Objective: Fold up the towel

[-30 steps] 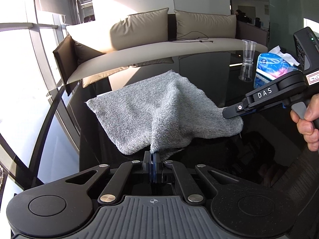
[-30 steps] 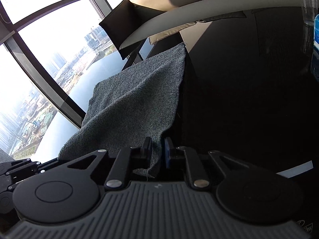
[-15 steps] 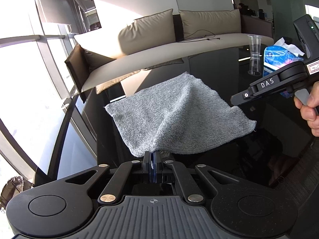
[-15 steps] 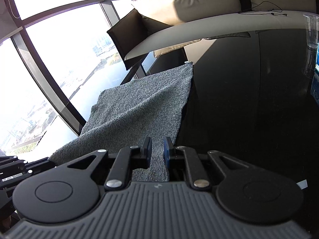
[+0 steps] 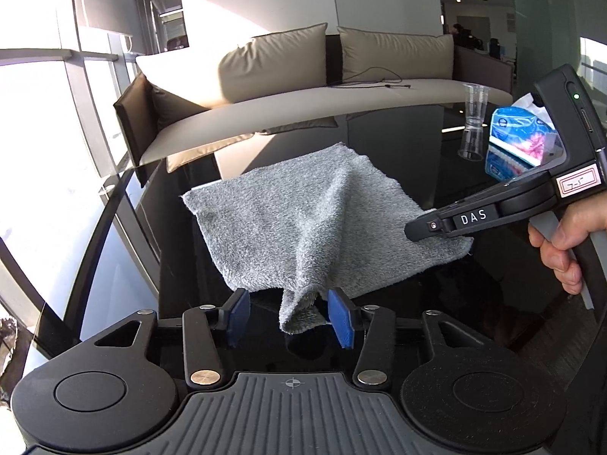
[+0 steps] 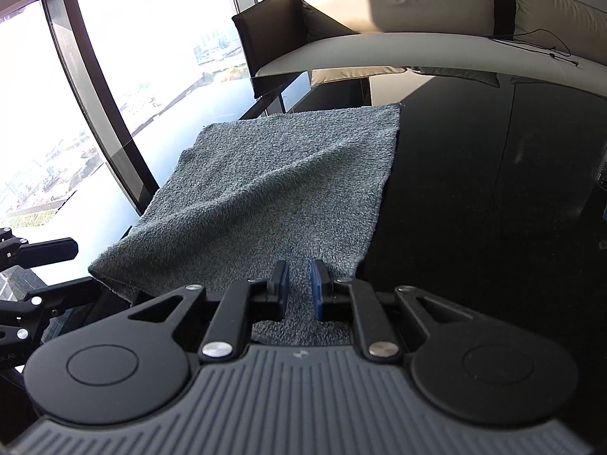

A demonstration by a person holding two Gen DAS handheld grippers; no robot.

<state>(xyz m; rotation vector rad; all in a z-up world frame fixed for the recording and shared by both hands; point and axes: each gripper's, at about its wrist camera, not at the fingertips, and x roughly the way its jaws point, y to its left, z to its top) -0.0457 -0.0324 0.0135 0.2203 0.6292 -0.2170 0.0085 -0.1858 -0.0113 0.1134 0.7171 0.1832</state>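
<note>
towel (image 5: 303, 223), grey and shaggy, lies on the glossy black bench (image 5: 474, 303) by the window wall, its far edge resting flat and its near edge raised, seen from the left wrist camera. the left hand-held gripper (image 5: 290, 314) stands released, blue pads (image 5: 341, 322) spread wide, with a loose tongue of the near corner hanging between them and gripped by neither. the right hand-held gripper (image 6: 299, 284), in its own camera, has its pads drawn nearly together over the nap at the cloth's near right corner and appears to be pinching it, though a narrow strip of fabric shows between the pads. in the left view that same tool reaches in from the right, its tip at the cloth's right edge, a person's hand (image 5: 561, 242) on the trigger.

judging by the single spread layer with no crease or doubled edge on show, the fold looks barely begun: the cloth is laid out and one corner is in hand, nothing more. what seems left is a fresh hold on the left corner, carrying the near edge over to the far one, and any further halving. a clear plastic cup (image 5: 472, 125) and a blue tissue pack (image 5: 519, 132) stand well apart at the far right.
</note>
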